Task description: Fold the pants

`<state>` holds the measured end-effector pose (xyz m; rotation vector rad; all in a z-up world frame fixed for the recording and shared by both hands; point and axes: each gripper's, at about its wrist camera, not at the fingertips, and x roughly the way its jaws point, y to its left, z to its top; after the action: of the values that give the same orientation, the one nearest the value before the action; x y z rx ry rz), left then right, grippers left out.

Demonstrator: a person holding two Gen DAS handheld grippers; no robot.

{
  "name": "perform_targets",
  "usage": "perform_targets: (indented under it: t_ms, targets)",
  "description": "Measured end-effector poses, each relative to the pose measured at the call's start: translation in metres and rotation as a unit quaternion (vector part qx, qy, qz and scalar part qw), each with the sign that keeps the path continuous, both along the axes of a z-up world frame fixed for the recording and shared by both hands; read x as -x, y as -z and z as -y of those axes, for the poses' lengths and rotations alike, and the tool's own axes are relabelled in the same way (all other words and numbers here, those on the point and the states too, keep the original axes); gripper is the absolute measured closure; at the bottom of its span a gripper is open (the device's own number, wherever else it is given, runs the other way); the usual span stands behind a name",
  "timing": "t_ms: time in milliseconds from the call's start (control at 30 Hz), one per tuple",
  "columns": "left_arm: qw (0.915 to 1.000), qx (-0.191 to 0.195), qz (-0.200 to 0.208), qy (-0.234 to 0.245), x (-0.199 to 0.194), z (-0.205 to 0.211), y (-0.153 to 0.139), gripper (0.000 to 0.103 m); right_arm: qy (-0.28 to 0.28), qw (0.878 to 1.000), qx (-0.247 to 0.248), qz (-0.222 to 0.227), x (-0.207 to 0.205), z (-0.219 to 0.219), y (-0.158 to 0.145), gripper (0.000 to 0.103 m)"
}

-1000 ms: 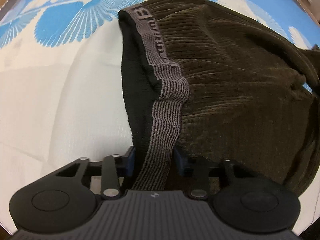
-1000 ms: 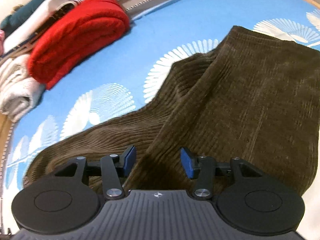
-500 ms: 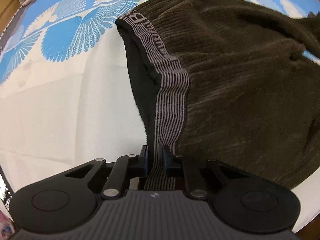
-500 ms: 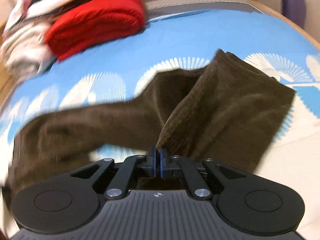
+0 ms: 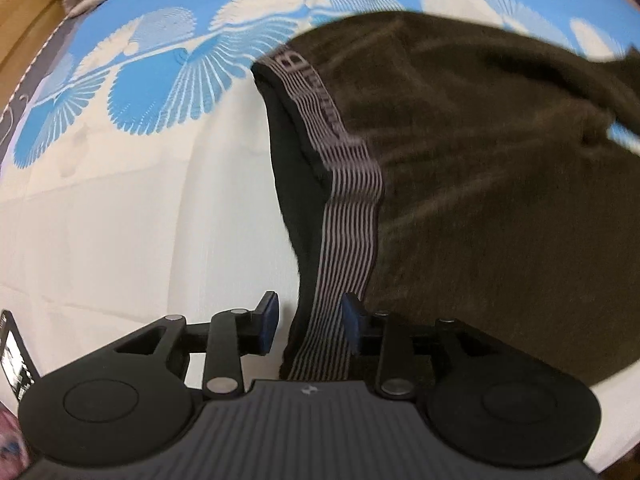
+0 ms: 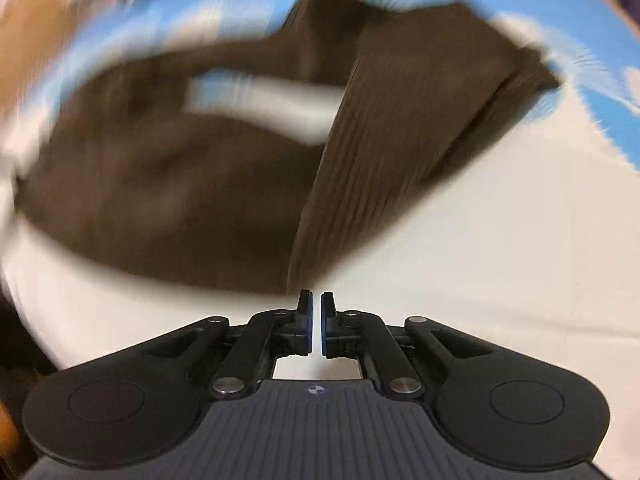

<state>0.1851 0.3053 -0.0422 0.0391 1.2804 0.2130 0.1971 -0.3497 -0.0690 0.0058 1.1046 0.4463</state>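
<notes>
Pants: dark brown corduroy, lying on the bed sheet, filling the centre and right of the left wrist frame; striped grey waistband runs down the frame centre into the left gripper, jaws apart, the band between the blue pads and touching the right-hand pad. Right wrist frame is motion-blurred; pants spread across its upper half, one ribbed fold ending just above the right gripper; jaws nearly together, a narrow gap showing, no cloth between them. Sheet: white with a blue fan pattern.
</notes>
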Motion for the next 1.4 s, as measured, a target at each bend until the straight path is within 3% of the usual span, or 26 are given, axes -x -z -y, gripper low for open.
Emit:
perform_targets:
  t_ms: [33, 100, 167, 400, 567, 633, 667, 767, 833, 900, 967, 1100, 1167, 1267, 1400]
  targets:
    - [0.9999, 0.008, 0.005, -0.006, -0.002, -0.001, -0.001, 0.062, 0.032, 0.999, -0.024, 0.022, -0.008, 0.006, -0.010, 0.095]
    - [0.9996, 0.024, 0.004, -0.017, -0.006, -0.003, 0.000, 0.059, 0.088, 0.993, -0.050, 0.061, -0.024, 0.011, -0.021, 0.075]
    - [0.9994, 0.027, -0.003, -0.023, -0.016, -0.006, 0.004, 0.054, 0.110, 0.989, -0.045, 0.088, -0.040, 0.004, -0.024, 0.060]
    - [0.9989, 0.024, -0.026, -0.030, -0.025, -0.010, 0.019, 0.048, 0.082, 0.989, 0.055, 0.110, -0.094, -0.066, 0.002, 0.052]
    - [0.9989, 0.022, -0.034, -0.023, -0.032, -0.006, 0.026, 0.047, 0.038, 0.978, 0.181, 0.095, -0.115, -0.112, 0.040, 0.054]
    - [0.9989, 0.023, -0.035, -0.019, -0.034, -0.004, 0.026, 0.046, 0.036, 0.973, 0.206, 0.094, -0.118, -0.118, 0.050, 0.067]
    - [0.9989, 0.023, -0.036, -0.018, -0.035, -0.004, 0.027, 0.046, 0.046, 0.971, 0.212, 0.096, -0.119, -0.115, 0.048, 0.089]
    - [0.9988, 0.024, -0.037, -0.019, -0.035, -0.005, 0.029, 0.046, 0.117, 0.976, 0.153, 0.103, -0.120, -0.085, 0.026, 0.095]
    - [0.9989, 0.024, -0.037, -0.018, -0.034, -0.004, 0.029, 0.045, 0.172, 0.969, 0.128, 0.125, -0.108, -0.055, 0.007, 0.095]
    - [0.9990, 0.018, -0.038, -0.014, -0.032, -0.003, 0.030, 0.045, 0.243, 0.956, 0.098, 0.133, -0.091, -0.013, -0.007, 0.096]
    - [0.9991, 0.014, -0.039, -0.009, -0.029, -0.001, 0.031, 0.045, 0.330, 0.935, 0.058, 0.117, -0.064, 0.037, -0.011, 0.096]
    - [0.9991, 0.018, -0.037, -0.008, -0.019, 0.000, 0.032, 0.041, 0.438, 0.898, 0.020, 0.028, -0.005, 0.113, 0.018, 0.096]
    - [0.9991, 0.017, -0.039, -0.002, -0.015, 0.001, 0.033, 0.040, 0.457, 0.889, 0.021, -0.028, 0.021, 0.136, 0.041, 0.096]
    - [0.9988, 0.018, -0.045, 0.006, -0.010, -0.001, 0.036, 0.033, 0.447, 0.890, 0.025, -0.085, 0.043, 0.150, 0.067, 0.096]
    - [0.9983, 0.035, -0.040, -0.022, -0.009, -0.014, 0.036, 0.031, 0.466, 0.880, -0.034, -0.081, 0.052, 0.169, 0.069, 0.092]
